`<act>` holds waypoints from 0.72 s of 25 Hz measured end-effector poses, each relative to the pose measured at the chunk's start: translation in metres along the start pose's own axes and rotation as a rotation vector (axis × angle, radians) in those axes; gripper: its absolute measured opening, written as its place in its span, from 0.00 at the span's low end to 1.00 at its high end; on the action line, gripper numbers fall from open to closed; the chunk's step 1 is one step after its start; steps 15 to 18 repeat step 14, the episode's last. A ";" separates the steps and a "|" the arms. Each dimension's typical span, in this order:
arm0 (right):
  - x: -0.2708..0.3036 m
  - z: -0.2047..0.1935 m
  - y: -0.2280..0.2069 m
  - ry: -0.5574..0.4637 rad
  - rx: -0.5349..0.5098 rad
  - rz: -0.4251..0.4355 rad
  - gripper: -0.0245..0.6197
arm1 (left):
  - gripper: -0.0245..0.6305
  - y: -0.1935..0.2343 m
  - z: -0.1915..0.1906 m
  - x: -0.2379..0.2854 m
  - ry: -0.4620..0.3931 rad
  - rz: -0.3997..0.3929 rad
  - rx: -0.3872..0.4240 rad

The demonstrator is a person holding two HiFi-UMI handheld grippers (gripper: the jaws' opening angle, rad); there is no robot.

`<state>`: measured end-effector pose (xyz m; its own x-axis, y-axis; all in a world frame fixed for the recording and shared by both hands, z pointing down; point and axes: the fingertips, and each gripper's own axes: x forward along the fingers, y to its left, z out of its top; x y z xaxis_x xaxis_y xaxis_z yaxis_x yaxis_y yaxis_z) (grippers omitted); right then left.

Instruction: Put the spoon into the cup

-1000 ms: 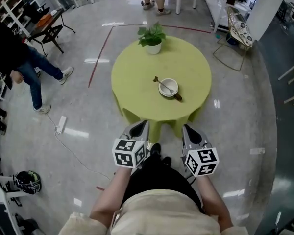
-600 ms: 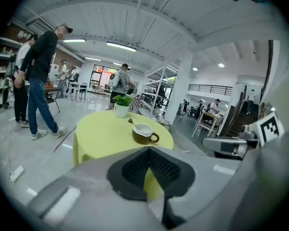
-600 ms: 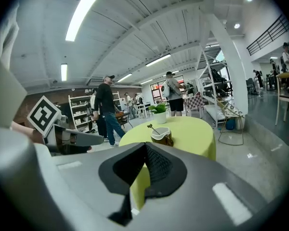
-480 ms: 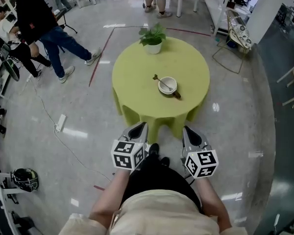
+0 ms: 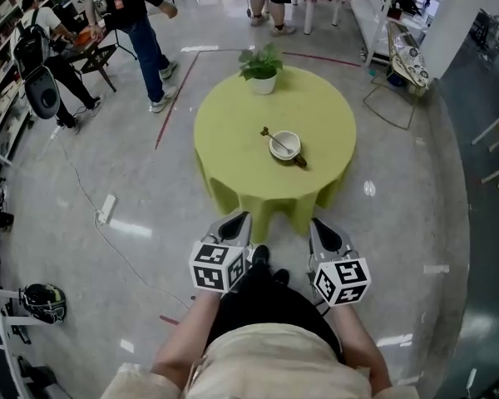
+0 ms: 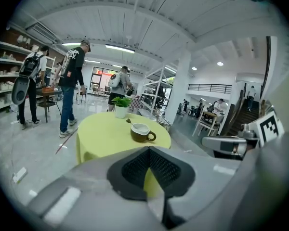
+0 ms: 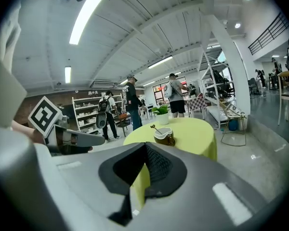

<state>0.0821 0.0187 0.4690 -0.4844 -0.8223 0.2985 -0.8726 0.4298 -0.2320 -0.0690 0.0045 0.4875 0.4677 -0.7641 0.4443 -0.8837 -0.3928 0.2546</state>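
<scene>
A brown cup with a white inside stands on a round yellow-green table. The spoon rests in it, handle sticking out to the upper left. The cup and the spoon show in the left gripper view, and the cup in the right gripper view, far ahead of the jaws. My left gripper and right gripper hang side by side near my body, short of the table's near edge. Both are shut with nothing in them.
A potted plant stands at the table's far edge. People stand and walk at the back left beside shelves and a chair. A cable and power strip lie on the floor to the left. A helmet lies at lower left.
A person in dark clothes has walked from the left toward the back left. The table sits slightly lower in the head view. Both grippers keep their place in that view and stay shut.
</scene>
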 end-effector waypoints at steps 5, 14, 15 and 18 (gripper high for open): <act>-0.005 -0.002 0.001 0.004 0.004 0.009 0.04 | 0.04 -0.002 -0.002 -0.005 0.000 0.008 -0.005; -0.003 -0.004 -0.002 0.002 0.010 0.025 0.04 | 0.04 -0.002 -0.001 -0.003 -0.001 0.018 -0.005; -0.003 -0.004 -0.002 0.002 0.010 0.025 0.04 | 0.04 -0.002 -0.001 -0.003 -0.001 0.018 -0.005; -0.003 -0.004 -0.002 0.002 0.010 0.025 0.04 | 0.04 -0.002 -0.001 -0.003 -0.001 0.018 -0.005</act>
